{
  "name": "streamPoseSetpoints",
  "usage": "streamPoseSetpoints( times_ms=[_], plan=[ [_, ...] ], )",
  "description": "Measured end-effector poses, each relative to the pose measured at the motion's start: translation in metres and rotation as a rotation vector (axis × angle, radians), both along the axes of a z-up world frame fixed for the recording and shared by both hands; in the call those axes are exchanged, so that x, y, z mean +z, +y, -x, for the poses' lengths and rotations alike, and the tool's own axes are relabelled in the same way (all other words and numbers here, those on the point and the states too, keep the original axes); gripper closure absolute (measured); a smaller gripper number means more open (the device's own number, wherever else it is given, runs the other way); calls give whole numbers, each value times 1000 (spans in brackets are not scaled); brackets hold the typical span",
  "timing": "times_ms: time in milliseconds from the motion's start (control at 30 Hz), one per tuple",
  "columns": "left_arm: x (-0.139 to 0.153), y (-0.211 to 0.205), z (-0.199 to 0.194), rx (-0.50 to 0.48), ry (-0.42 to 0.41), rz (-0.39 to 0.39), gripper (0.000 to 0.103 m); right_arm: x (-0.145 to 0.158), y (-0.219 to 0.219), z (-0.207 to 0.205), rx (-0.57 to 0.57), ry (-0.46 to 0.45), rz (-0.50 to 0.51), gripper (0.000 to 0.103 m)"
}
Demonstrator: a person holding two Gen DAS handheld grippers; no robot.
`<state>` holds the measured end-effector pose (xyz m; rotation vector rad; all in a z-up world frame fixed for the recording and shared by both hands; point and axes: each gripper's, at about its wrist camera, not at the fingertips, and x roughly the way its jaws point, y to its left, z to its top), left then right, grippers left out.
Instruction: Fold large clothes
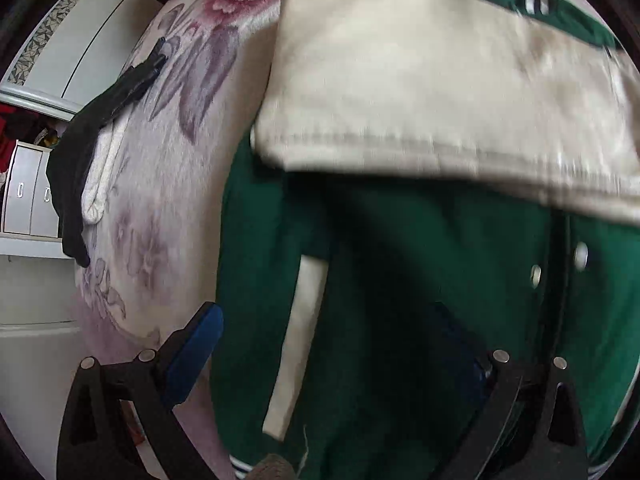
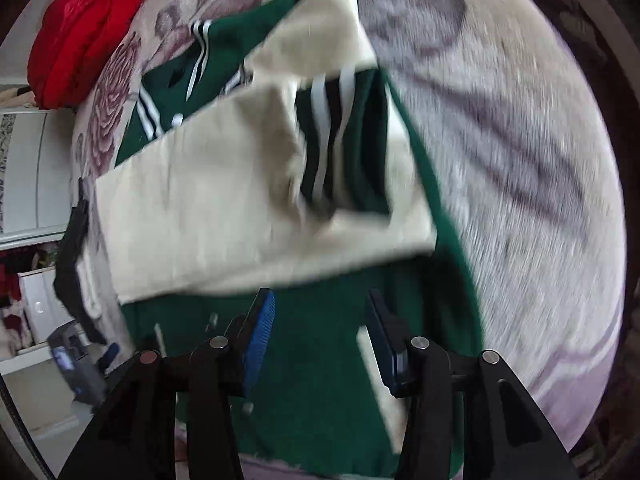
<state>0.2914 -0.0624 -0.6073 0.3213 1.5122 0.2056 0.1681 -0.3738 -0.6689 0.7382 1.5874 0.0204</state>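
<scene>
**Green jacket flat on bed, sleeves crossed over chest; both tongs apart and empty**

The green jacket (image 2: pixel 320 344) lies spread on the floral blanket (image 2: pixel 520 160) of the bed, front side up; snap buttons (image 1: pixel 536 274) show along its closure in the left wrist view; a cream pocket welt (image 1: pixel 296 344) runs down the green body panel.

One cream sleeve (image 1: pixel 420 92) lies folded across the upper body of the jacket, reaching from one side to the other; in the right wrist view the second cream sleeve (image 2: pixel 320 36) crosses over it, its striped green cuff (image 2: pixel 344 140) resting on top of the first; both views are motion-blurred, so finer creases cannot be read.

Left tongs (image 1: pixel 340 360): jaws wide apart, nothing between them; the blue-padded finger (image 1: pixel 192 356) sits over the blanket just beside the jacket's edge, the other finger over the green fabric; whether either touches the cloth cannot be told.

Right tongs (image 2: pixel 320 340): jaws apart, nothing gripped, positioned over the lower green body, near the edge of the folded sleeve.

Surroundings: a red garment (image 2: pixel 80 36) lies on the far part of the bed; a black garment (image 1: pixel 96 140) hangs at the bed's edge; a white cabinet (image 1: pixel 72 52) stands beyond the bed.
</scene>
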Motion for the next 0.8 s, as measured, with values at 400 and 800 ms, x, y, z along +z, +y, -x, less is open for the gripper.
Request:
streamPoseSetpoints(
  times_ms=[400,800],
  plan=[
    [-33,5,135,-113,164,41,0,-122,159,310,-505,422,-384,54],
    [-26,34,154,-126,79,150,0,-96,211,352,-721,116,-278,101]
  ],
)
